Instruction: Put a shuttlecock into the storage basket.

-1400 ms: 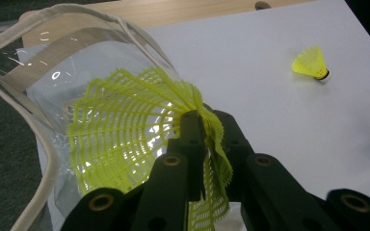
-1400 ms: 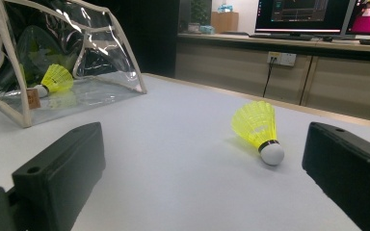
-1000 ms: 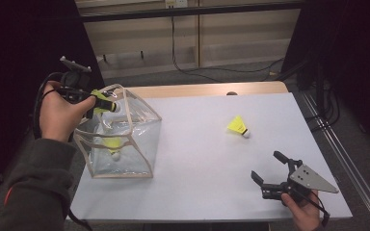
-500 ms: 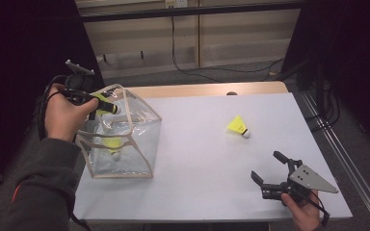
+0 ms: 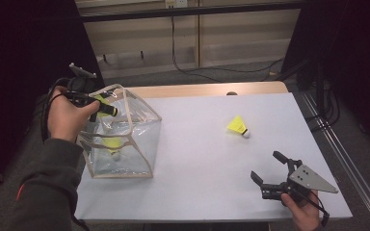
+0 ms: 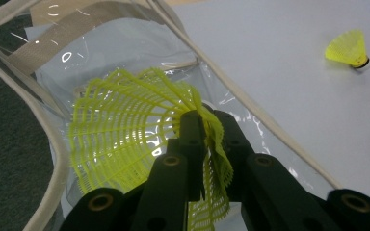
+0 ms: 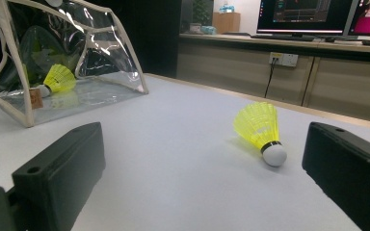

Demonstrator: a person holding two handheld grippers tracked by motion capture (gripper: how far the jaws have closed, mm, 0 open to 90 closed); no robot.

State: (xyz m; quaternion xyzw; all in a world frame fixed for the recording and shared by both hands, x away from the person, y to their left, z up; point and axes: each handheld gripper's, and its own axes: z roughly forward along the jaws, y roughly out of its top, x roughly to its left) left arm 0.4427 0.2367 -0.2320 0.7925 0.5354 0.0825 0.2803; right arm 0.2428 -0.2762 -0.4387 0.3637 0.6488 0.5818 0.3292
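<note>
Left fingers: my left gripper [image 6: 200, 139] is pinched tight on the skirt of a yellow plastic mesh shuttlecock [image 6: 125, 139], squashing the mesh between the black fingers [image 6: 191, 144].
Where that shuttlecock is: over the open mouth of the clear plastic pouch with beige fabric trim [image 5: 125, 139], which I hold at its top rim near the counter's left edge; in the high view my left hand [image 5: 67, 115] covers most of the grasp.
Right fingers: my right gripper [image 5: 270, 173] stands wide apart with nothing between its fingers, low over the counter [image 5: 197, 144] near the front right corner.
Loose shuttlecock: a second yellow shuttlecock with a white cork [image 5: 238, 126] lies on its side on the white counter, well apart from the pouch and ahead of my right gripper.
Inside the pouch: a third yellow shuttlecock [image 7: 55, 81] rests on the pouch floor.
Open room: bare white counter spans the middle, between the pouch and the loose shuttlecock; the pouch's front edge sits near the counter's front left edge.
View differences: the left gripper view shows the crushed mesh close up; the right gripper view shows the pouch from the side, with its slanted beige trim and the shuttlecock within.
</note>
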